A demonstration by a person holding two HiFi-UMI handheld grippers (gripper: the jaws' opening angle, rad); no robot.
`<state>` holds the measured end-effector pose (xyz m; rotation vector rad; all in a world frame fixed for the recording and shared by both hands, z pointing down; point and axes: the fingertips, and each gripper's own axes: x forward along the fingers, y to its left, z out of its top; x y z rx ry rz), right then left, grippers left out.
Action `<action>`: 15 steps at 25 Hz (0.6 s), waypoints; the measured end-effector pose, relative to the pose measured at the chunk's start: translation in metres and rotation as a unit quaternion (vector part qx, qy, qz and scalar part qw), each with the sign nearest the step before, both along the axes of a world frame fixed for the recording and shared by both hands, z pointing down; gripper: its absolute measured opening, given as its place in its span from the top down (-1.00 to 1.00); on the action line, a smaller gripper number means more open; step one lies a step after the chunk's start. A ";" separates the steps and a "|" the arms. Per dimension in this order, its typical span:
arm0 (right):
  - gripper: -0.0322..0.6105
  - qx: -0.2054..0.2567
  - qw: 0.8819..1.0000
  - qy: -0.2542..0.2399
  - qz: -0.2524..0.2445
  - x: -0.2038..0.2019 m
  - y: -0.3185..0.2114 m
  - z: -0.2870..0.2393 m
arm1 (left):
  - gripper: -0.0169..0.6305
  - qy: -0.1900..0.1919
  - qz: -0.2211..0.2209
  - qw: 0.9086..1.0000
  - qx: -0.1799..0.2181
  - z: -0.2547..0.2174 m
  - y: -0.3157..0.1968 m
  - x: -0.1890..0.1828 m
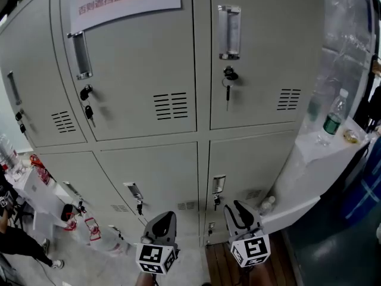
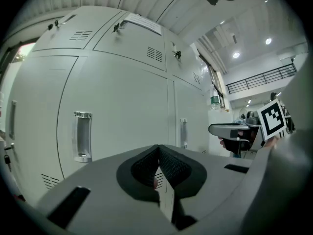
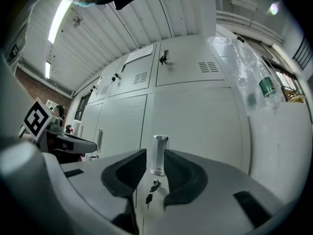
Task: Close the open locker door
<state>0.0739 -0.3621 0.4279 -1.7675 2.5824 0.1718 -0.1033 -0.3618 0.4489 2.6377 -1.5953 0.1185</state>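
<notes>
**lower right locker door sits flush, right gripper lined up on its handle**

a grey bank of lockers (image 1: 149, 139) fills the head view in two rows, all doors facing the person. a white counter (image 1: 315, 157) stands against its right end.

the locker door (image 1: 253, 171) in the lower row, at the right end, stands upright with its long axis vertical and its flat front facing out toward the grippers. it is plain grey sheet metal and lies flush with the doors beside and above it. its latch side is on the left.

the right gripper (image 1: 239, 208) points level at this door. its jaws stand apart with nothing clasped, and the dark ribbed pads (image 3: 183, 173) touch nothing. in the right gripper view the door lies ahead of the fingers and apart from them, and its handle shows in the gap between them.

the left gripper (image 1: 164, 218) is just beside the right one and faces the next door to the left. its jaws are pressed together at the tips, empty.

the handle (image 1: 218, 184) is a narrow upright metal recess. a key (image 1: 216, 202) hangs in the lock just below it.

a clear bottle (image 1: 334, 115) with a green label stands on the counter.
</notes>
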 end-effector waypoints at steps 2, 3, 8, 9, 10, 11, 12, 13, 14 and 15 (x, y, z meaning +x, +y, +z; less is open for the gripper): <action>0.53 0.004 1.000 0.001 0.009 0.001 0.016 -0.004 | 0.88 0.000 0.010 1.000 0.004 -0.003 0.010 0.001; 0.53 0.007 1.000 0.002 0.013 0.001 0.024 -0.006 | 0.88 0.000 0.015 1.000 0.006 -0.004 0.015 0.001; 0.56 0.012 0.999 0.001 0.042 -0.002 0.069 -0.013 | 0.88 0.000 0.039 0.999 0.013 -0.010 0.047 -0.003; 0.57 0.013 0.999 0.001 0.046 -0.004 0.079 -0.013 | 0.88 0.000 0.044 0.999 0.014 -0.010 0.054 -0.005; 0.57 0.012 0.999 0.001 0.050 -0.006 0.088 -0.012 | 0.88 0.001 0.049 0.999 0.014 -0.010 0.061 -0.006; 0.58 0.011 0.998 0.002 0.055 -0.009 0.098 -0.011 | 0.88 0.001 0.053 0.998 0.013 -0.010 0.068 -0.008; 0.58 0.009 0.998 0.002 0.060 -0.011 0.107 -0.009 | 0.88 0.001 0.058 0.998 0.013 -0.010 0.076 -0.010; 0.60 0.006 0.998 0.001 0.066 -0.013 0.116 -0.007 | 0.88 0.002 0.062 0.998 0.013 -0.010 0.084 -0.012; 0.61 0.004 0.997 -0.001 0.072 -0.015 0.125 -0.005 | 0.88 0.002 0.066 0.998 0.014 -0.010 0.091 -0.015; 0.62 0.002 0.997 -0.002 0.078 -0.017 0.134 -0.004 | 0.88 0.003 0.070 0.997 0.014 -0.010 0.098 -0.017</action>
